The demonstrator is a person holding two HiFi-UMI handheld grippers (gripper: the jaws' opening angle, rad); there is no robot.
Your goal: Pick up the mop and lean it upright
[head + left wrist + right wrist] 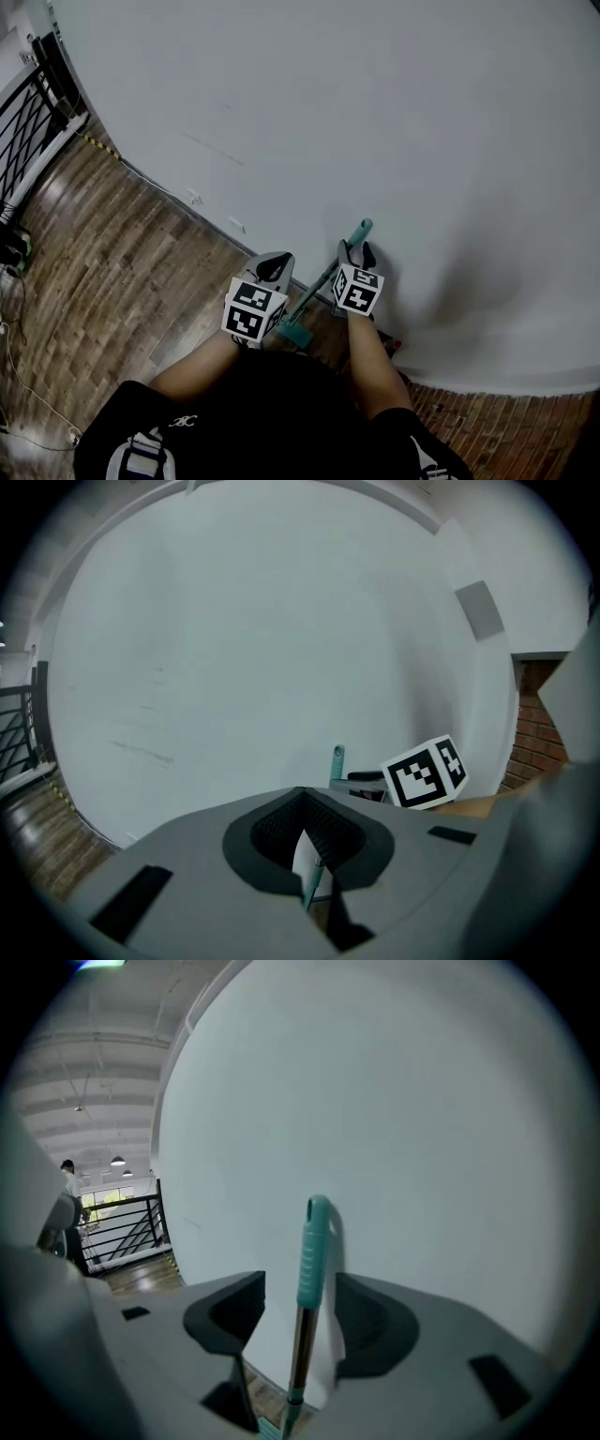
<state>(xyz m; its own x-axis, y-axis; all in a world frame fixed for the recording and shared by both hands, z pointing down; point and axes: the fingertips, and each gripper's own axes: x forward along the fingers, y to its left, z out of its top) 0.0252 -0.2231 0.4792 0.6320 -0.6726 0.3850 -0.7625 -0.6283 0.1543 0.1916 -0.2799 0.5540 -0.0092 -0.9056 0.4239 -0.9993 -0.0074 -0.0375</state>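
I had the mop point(319, 286) standing against the white wall point(394, 112), its teal head point(294, 331) down on the wooden floor point(122, 272) and its teal grip point(313, 1241) resting up against the wall surface. In the right gripper view the right gripper point(300, 1288) sat around the handle with its jaws spread wide — the pole rose through the gap between them, and neither pad pressed on it as far as I could see. From the head view that gripper point(356, 251) was close to the wall, just beside the top of the handle. My left gripper point(274, 267) hung a little to the left of the pole, apart from it. In its own view the left gripper point(302, 803) had its jaws drawn together with nothing clamped in them — only a sliver of wall and pole showed below the tips, and the grip point(337, 761) stood beyond.
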